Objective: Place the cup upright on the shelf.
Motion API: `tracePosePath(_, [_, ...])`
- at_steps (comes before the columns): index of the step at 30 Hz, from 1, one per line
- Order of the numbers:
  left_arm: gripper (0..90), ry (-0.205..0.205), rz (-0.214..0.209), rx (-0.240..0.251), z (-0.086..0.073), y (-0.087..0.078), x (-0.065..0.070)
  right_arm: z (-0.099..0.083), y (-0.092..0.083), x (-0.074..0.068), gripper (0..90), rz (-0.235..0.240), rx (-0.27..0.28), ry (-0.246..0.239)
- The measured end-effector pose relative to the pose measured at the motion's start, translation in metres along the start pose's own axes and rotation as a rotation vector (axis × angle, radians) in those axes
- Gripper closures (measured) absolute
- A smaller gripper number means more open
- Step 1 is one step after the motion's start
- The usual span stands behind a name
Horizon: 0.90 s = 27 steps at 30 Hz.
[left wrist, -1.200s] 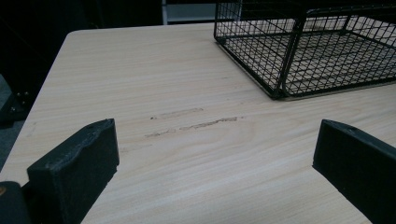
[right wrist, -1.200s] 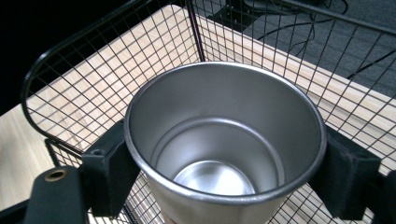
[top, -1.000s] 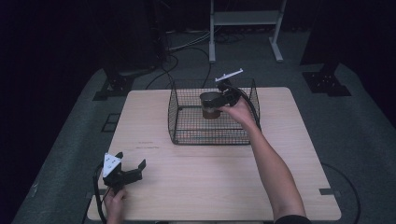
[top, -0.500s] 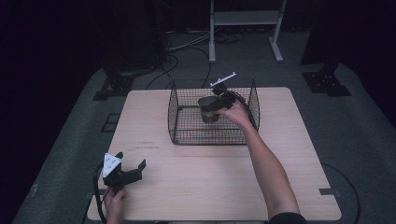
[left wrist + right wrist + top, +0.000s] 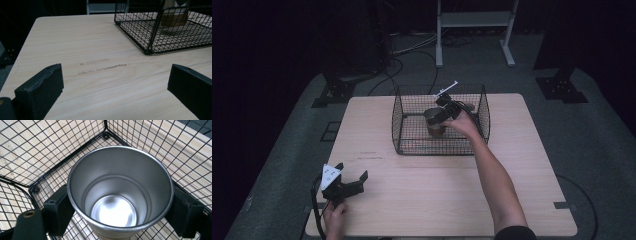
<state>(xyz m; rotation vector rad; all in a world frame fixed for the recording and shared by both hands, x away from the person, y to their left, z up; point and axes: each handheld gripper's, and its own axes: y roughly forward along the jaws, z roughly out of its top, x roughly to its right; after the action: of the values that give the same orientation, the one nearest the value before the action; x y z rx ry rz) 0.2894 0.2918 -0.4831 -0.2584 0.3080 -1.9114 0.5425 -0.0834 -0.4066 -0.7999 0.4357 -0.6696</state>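
The right gripper (image 5: 443, 111) is reaching into the black wire basket (image 5: 412, 145) that is sitting on the far half of the wooden table (image 5: 422, 185), and it is grasping a stainless steel cup (image 5: 434, 120). In the right gripper view the cup (image 5: 120, 192) is sitting squarely between the two black jaws: one jaw is pressing against its outer wall on the left, the other against its wall on the right, both just under the rim. The cup is standing upright with its mouth open to the camera, its shiny bottom showing, and the basket's mesh floor and a corner of its walls (image 5: 105, 135) are lying behind and below it. Whether the cup's base is touching the mesh floor cannot be told.

The left gripper (image 5: 346, 181) is resting low at the near left corner of the table, well apart from the basket, with a hand (image 5: 333, 216) holding it. In the left gripper view its jaws are standing wide apart with bare tabletop (image 5: 100, 82) between them, grasping nothing; the basket (image 5: 150, 37) and the cup's tan lower part (image 5: 175, 20) are showing farther off.
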Motion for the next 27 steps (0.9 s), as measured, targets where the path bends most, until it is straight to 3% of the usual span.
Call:
tracePosePath(14, [0.0,-0.002,-0.002,0.005,-0.0001,-0.0001,-0.0003,-0.0027,0.0083,-0.0001,17.3,-0.025,-0.052,-0.020])
tracePosePath(27, [0.0,-0.011,-0.006,0.008,-0.0001,-0.0006,-0.0012,-0.0057,0.0054,-0.0034,15.0,-0.033,-0.058,-0.042])
